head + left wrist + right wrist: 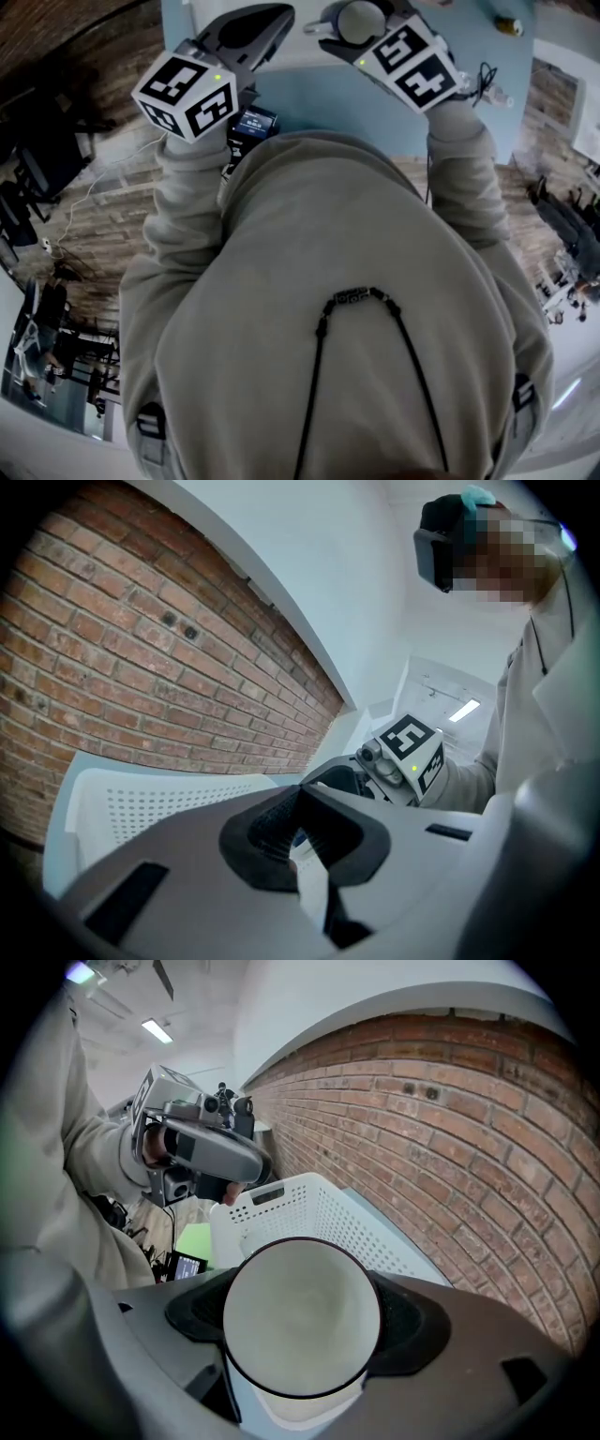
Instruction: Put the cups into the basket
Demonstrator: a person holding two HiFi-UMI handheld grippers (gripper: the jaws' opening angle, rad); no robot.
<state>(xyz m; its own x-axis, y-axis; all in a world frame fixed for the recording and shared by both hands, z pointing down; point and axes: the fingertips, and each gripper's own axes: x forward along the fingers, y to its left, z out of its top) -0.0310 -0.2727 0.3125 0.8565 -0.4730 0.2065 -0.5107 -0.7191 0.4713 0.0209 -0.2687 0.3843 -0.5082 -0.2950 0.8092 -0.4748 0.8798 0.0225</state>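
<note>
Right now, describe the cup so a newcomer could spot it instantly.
Find the brick wall, then the white perforated basket in front of it. Nearer the camera, the right gripper holds a cup in its jaws, mouth facing us: smooth pale inside, thin dark rim.

Pretty even indoor light, soft shadows. Ceiling strip lights [465, 708] glow bright in both gripper views. Heavy fisheye everywhere, dark vignette corners, and the brick wall [450, 1119] bends hard. Stuff nearest the lens looks soft, and the cup [300, 1321] interior is a bit washed out.
</note>
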